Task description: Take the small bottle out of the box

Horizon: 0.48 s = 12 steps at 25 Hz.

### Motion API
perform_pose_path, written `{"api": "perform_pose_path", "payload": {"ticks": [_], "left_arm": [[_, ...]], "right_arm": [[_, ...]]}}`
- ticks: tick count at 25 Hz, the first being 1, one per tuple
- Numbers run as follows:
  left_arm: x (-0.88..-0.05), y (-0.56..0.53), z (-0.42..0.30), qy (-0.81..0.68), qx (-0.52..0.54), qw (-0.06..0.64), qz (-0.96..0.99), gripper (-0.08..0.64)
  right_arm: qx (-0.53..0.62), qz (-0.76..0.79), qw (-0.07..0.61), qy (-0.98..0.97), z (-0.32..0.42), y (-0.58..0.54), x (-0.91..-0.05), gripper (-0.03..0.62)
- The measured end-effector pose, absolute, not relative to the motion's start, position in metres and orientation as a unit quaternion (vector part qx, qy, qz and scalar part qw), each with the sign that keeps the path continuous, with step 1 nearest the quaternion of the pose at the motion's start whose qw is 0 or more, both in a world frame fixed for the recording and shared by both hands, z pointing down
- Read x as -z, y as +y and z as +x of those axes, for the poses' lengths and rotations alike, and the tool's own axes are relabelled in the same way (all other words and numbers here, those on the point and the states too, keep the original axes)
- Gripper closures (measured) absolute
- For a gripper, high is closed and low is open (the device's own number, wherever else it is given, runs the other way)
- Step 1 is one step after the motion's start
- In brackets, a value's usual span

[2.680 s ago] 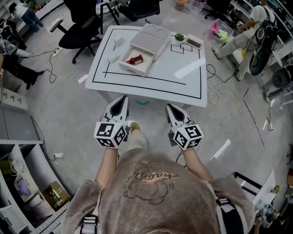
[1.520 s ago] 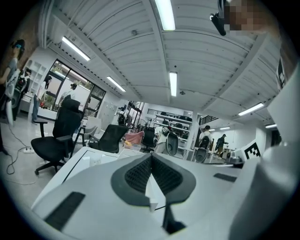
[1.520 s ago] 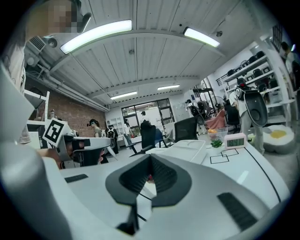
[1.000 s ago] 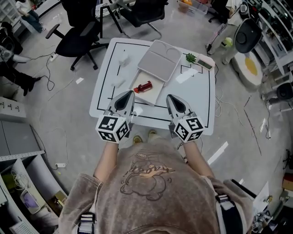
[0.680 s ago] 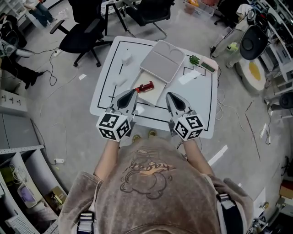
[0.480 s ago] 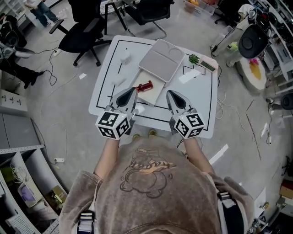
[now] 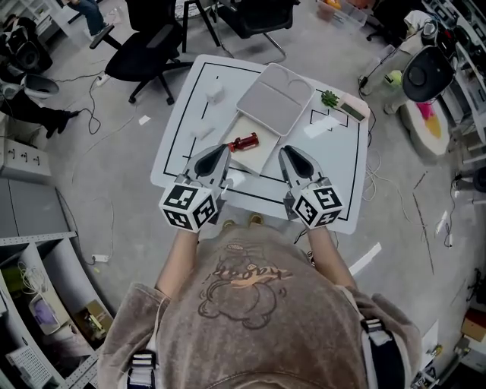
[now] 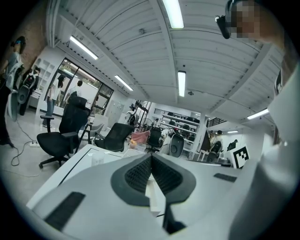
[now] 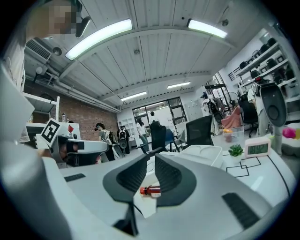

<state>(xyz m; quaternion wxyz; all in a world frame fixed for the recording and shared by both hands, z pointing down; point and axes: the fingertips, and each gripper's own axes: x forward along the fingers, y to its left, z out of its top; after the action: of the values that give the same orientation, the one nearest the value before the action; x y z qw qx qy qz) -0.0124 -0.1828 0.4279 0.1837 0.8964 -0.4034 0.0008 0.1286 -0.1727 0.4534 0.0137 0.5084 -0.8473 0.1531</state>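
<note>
Holding left gripper (image 7: 221, 149) clenched on nothing. Cracking right gripper (image 7: 285, 150) jaws open, nothing between. Hovering both short of box (image 7: 256, 157) with small bottle (image 7: 244, 141) inside

Grey concrete floor (image 7: 99, 175). Black office chairs (image 7: 144, 57) ahead-left of left gripper (image 7: 220, 150), past white table (image 7: 342, 182). Ceiling strip lights (image 8: 174, 14) overhead, brick wall (image 9: 82, 117) far bg.

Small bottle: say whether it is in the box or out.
In. The small bottle lies on its side on the floor of the open box.
</note>
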Motion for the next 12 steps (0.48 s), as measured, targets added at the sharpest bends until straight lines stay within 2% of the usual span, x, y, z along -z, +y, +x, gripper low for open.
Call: {"api": "perform_pose_path", "payload": {"ticks": [12], "left_arm": [[-0.428,-0.187,-0.018,-0.41,0.004,0.189,0.892,0.552]], "right_arm": [[-0.142,0.482,0.032,-0.864,0.119,-0.188,-0.45,0.371]]}}
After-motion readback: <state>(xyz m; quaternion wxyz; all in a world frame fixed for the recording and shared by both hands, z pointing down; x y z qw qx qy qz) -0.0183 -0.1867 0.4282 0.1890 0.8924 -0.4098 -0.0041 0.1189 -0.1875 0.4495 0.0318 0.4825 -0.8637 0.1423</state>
